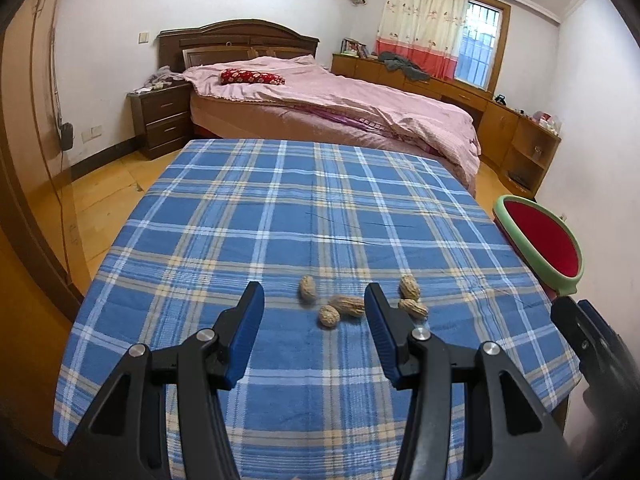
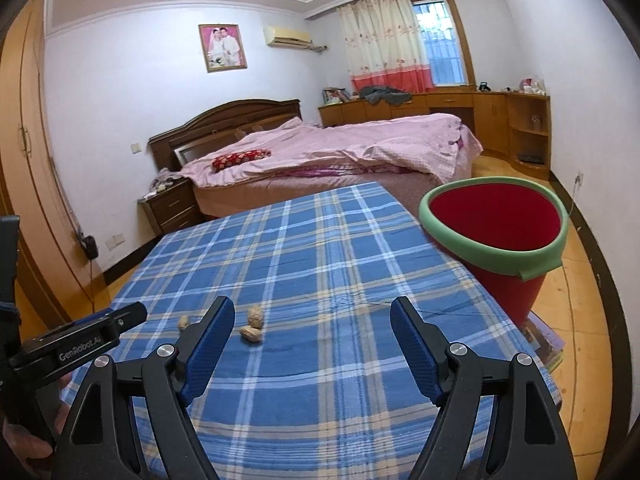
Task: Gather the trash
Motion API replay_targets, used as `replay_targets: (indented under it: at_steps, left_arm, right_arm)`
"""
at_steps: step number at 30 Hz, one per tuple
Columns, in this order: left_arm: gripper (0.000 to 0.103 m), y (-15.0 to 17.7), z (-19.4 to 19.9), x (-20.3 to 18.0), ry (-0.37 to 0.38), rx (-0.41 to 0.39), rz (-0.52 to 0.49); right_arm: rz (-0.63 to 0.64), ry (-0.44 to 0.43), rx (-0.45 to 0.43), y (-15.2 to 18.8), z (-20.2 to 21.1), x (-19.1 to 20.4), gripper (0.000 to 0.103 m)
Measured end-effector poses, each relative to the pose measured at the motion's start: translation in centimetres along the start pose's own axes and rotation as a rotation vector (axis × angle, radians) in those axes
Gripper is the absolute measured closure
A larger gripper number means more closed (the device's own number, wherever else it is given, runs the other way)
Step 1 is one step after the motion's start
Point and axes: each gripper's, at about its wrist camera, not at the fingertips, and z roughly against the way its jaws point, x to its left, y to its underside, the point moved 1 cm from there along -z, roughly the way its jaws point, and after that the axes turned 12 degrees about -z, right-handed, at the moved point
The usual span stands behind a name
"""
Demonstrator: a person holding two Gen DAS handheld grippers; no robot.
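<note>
1. Five peanuts lie in a loose cluster on the surface, which is covered in a blue plaid cloth; none has been picked up yet, as far as the pictures show.
2. The red bucket with a green foam rim stands just off the right edge of the surface, on what looks like a stack of books on the floor. The part of its inside that shows holds nothing; its bottom is hidden, so whether any trash has gone in cannot be told.
3. The left gripper hangs low over the cluster with its jaws spread partway and nothing pinched. In the left wrist view three of the peanuts sit in the gap between its blue pads, and two lie just outside the right-hand pad.
4. The right gripper hovers over bare cloth nearer the bucket. Its jaws are spread wide and empty. Two peanuts show just inside its left pad in the right wrist view, and a third peeks out beyond that pad.
5. My judgement: the task stands at or near its start. All of the visible trash is on the cloth, and the collecting is left to do.
6. The step in hand looks like the left gripper lining up on one peanut in the cluster; the crowding means that closing could nudge the neighbours aside.
</note>
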Motion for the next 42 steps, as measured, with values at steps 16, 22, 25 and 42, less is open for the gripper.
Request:
replay_targets:
  at_steps: [16, 22, 25, 42]
  left_arm:
    - [0.051, 0.3, -0.4, -0.1, -0.047, -0.010, -0.011]
    - [0.051, 0.6, -1.1, 0.0, -0.055, 0.019, 0.002]
    - [0.051, 0.6, -1.1, 0.1, -0.070, 0.023, 0.007]
    - [0.051, 0.7, -0.7, -0.8, -0.083, -0.003, -0.028]
  right_arm:
    - [0.033, 0.037, 0.012, 0.8, -0.4, 0.2, 0.022]
    - [0.031, 0.054, 0.021, 0.9, -0.6, -0.2, 0.022]
    - [0.026, 0.058, 0.020, 0.9, -0.6, -0.3, 0.022]
    - [0.018, 0.062, 0.018, 1.0, -0.4, -0.7, 0.022]
